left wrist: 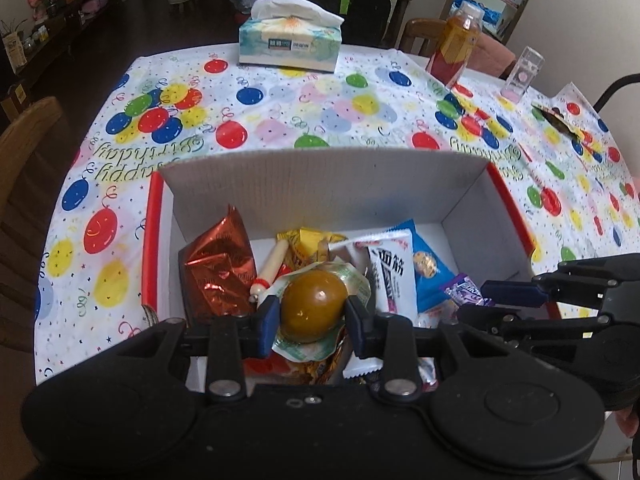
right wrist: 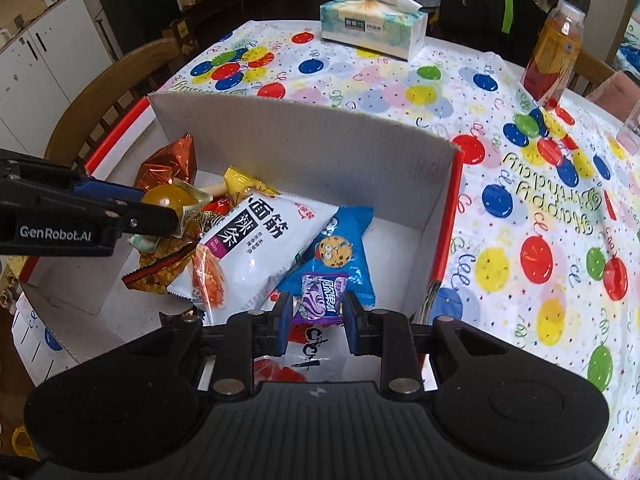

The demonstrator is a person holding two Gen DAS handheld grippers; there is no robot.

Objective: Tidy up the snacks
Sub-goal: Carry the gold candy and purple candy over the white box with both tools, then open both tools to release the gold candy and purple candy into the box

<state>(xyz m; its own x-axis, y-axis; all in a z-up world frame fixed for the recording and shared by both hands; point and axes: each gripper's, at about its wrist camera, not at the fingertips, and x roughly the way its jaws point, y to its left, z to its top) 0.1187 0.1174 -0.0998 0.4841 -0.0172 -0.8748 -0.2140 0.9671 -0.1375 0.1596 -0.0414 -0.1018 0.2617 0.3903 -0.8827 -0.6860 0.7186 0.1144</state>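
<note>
A white cardboard box (left wrist: 320, 184) with red outer sides (right wrist: 312, 140) stands on the balloon tablecloth and holds several snacks. My left gripper (left wrist: 312, 312) is shut on a brown egg in a clear packet (left wrist: 314, 304), held over the box's left part; the same egg (right wrist: 168, 197) shows in the right wrist view. My right gripper (right wrist: 318, 312) is shut on a small purple candy packet (right wrist: 320, 300), also seen as the purple packet (left wrist: 466, 292). Below lie a white spicy-strip bag (right wrist: 256, 248), a blue cookie packet (right wrist: 340, 248) and a copper foil pack (left wrist: 220, 272).
A tissue box (left wrist: 290, 46) stands at the table's far side, a juice bottle (left wrist: 454, 46) and a clear plastic case (left wrist: 522, 74) at the far right. Wooden chairs (right wrist: 116, 92) flank the table (left wrist: 280, 112). A white cabinet (right wrist: 40, 64) stands left.
</note>
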